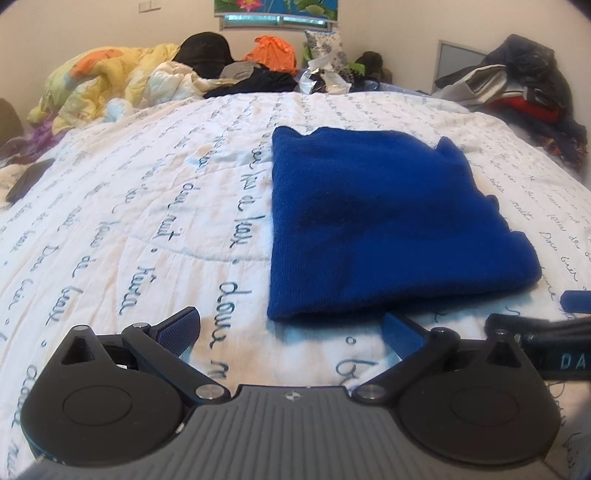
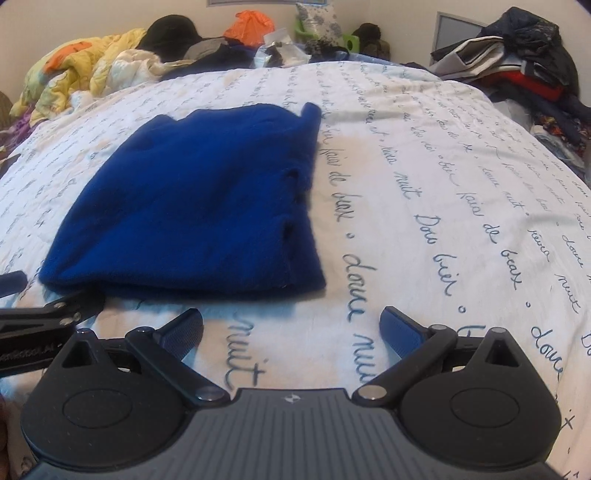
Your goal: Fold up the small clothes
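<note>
- The white quilted bedspread [image 1: 147, 206] fills both views, printed in rows of blue cursive script; "nuit" and "de" can be read, and what looks like "douce" beside them, the rest being too looped or blurred to make out.
- The blue knit garment [image 1: 388, 221] lies folded flat on the bedspread, a thick rounded fold along its near edge and two small points sticking up at its far edge.
- Beyond the garment, at the far end of the bedspread, lies a crumpled yellow quilt [image 1: 107, 81] with orange patches, then a black cap [image 1: 205, 51], an orange bag [image 1: 273, 51] and a floral pillow [image 1: 325, 44] against the cream wall.
- Far right of the garment, a heap of dark clothes [image 1: 528, 85] with a red layer is piled up.
- Above the pillow hangs a picture of pink flowers and green leaves [image 1: 277, 7].
- The left gripper [image 1: 291, 328] hangs just short of the garment's near edge, jaws spread wide with nothing between them; its right pad [image 1: 400, 328] sits close under the fold, and I cannot tell whether it touches.
- The right gripper [image 2: 291, 326] is likewise spread and empty, near the garment's near right corner, apart from it.
- White letters "DA" [image 1: 572, 362] show on the right gripper's black body at the edge of the left view.
</note>
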`<state>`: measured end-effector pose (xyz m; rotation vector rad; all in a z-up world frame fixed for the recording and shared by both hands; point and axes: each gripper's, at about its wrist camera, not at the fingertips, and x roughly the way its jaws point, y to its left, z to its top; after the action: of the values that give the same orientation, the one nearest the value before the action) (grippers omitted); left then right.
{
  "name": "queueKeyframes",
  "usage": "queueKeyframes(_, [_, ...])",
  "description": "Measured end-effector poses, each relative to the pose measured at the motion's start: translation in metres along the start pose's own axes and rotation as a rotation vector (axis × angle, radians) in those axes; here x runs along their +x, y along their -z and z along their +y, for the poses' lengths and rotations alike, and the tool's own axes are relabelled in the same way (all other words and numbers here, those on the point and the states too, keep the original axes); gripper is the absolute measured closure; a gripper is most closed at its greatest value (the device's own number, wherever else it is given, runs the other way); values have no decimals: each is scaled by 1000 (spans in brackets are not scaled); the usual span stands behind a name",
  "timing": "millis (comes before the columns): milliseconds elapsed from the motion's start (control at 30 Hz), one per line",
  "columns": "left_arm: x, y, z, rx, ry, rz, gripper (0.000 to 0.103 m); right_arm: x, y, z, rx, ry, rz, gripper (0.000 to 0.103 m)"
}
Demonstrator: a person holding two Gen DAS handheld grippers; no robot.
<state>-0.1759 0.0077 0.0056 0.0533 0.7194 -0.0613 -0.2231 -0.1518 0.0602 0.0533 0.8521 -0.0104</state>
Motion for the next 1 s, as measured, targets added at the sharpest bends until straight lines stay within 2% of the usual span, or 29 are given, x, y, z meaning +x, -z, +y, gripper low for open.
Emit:
queueKeyframes(300, [-2, -2, 2, 12, 13, 34, 0, 0, -3, 2, 6, 3, 24, 0])
queueKeyframes(567, [1, -12, 1, 6, 14, 113, 0, 1, -2, 2, 8, 4, 19, 0])
queueKeyframes(1000, [1, -12, -1, 7, 10, 122, 0, 2, -2, 2, 6, 3, 19, 0])
